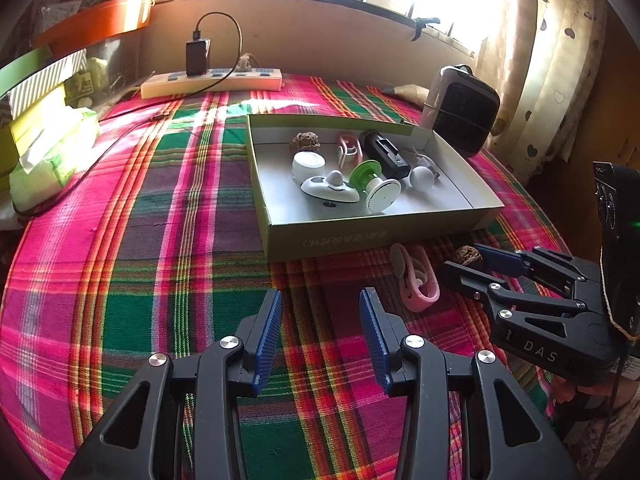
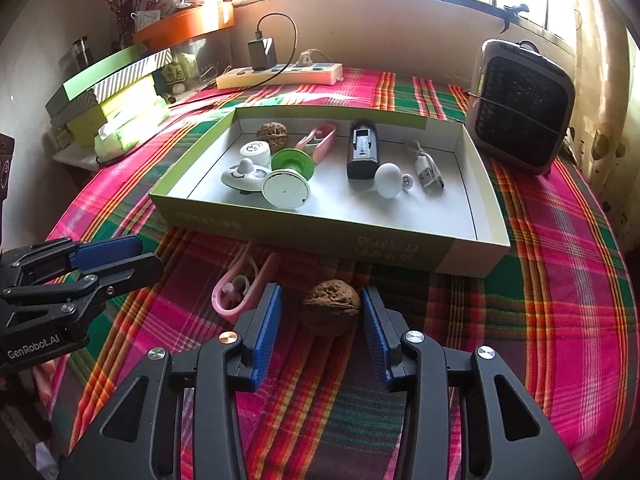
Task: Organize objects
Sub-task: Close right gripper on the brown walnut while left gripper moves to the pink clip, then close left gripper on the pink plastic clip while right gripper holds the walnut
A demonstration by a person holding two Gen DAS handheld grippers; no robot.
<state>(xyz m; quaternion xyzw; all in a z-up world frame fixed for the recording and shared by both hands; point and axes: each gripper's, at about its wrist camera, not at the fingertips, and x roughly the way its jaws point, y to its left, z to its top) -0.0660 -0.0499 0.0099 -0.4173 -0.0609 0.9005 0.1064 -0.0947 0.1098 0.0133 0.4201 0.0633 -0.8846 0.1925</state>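
Shallow cardboard box (image 2: 400, 246) on the plaid tablecloth (image 2: 560, 280), green outside and white inside. Inside: a walnut (image 2: 273, 132), a white round cap (image 2: 256, 151), a pink clip (image 2: 320, 140), a green-and-white spool (image 2: 289, 182) on its side, a white flat gadget with a knob (image 2: 242, 176), a black rectangular device (image 2: 362, 152), a white ball-shaped piece (image 2: 388, 180) and a white USB cable (image 2: 426, 168).

Outside the box, just before its near wall: a second walnut (image 2: 331, 307) and a second pink clip (image 2: 236, 292), side by side on the cloth.

Right gripper (image 2: 321, 326) partly open, straddling the loose walnut; right pad at or very near the shell, left pad clear by a small gap, no firm grip visible. Left gripper (image 1: 320, 336) partly open, empty, over bare cloth.

"GenRobot.AI" readable on the left gripper's body, "DAS" on the right's. Printed characters on the box wall, upside down and not legible.
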